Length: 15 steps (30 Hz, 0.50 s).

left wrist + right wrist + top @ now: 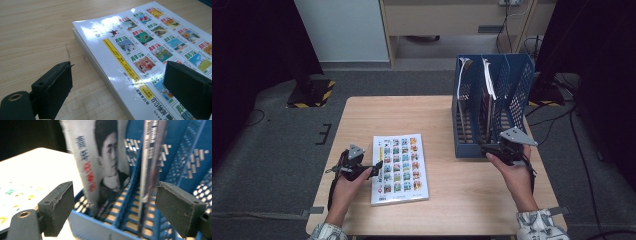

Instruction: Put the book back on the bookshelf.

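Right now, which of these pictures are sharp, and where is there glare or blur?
High view: evenly lit, dark corners. Left gripper view: sharp, with glare on the magazine cover's near corner. Right gripper view: rack soft and blurred, table washed out white.

magazine (400, 169) flat on wooden table, back cover up: white, grid of small colour cover thumbnails, yellow strip along one side. blue mesh file rack (512, 95) upright at table's right edge, two magazines standing in its slots

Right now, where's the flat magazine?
High view: the magazine lies flat on the table's left half, just right of the left gripper, left of the blue file rack.
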Each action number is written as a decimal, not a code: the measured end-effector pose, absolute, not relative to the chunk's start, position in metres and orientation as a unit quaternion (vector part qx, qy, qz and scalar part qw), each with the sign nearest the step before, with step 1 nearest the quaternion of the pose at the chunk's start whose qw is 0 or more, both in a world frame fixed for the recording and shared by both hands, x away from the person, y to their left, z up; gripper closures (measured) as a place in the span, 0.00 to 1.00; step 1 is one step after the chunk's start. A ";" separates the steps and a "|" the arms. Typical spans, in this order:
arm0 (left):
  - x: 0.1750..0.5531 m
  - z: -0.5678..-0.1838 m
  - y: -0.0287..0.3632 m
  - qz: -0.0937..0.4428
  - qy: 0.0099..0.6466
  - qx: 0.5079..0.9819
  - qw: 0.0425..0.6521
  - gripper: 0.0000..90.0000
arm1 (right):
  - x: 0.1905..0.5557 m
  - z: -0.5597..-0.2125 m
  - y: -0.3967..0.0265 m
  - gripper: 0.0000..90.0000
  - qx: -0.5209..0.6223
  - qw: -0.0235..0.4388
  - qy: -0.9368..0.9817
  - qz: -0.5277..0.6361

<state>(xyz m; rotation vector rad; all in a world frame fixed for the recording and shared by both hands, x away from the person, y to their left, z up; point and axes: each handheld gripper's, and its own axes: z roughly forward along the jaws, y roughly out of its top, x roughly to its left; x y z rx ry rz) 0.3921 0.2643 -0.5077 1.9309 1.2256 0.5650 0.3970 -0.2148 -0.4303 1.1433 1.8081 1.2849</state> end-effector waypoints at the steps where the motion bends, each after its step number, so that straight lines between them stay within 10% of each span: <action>1: 0.392 -0.508 0.264 0.221 0.480 0.757 0.384 0.09 | 0.394 -0.431 -0.214 0.17 0.434 0.316 0.687 0.490; 15: 0.392 -0.509 0.256 0.213 0.474 0.764 0.383 0.08 | 0.379 -0.444 -0.181 0.14 0.401 0.276 0.720 0.495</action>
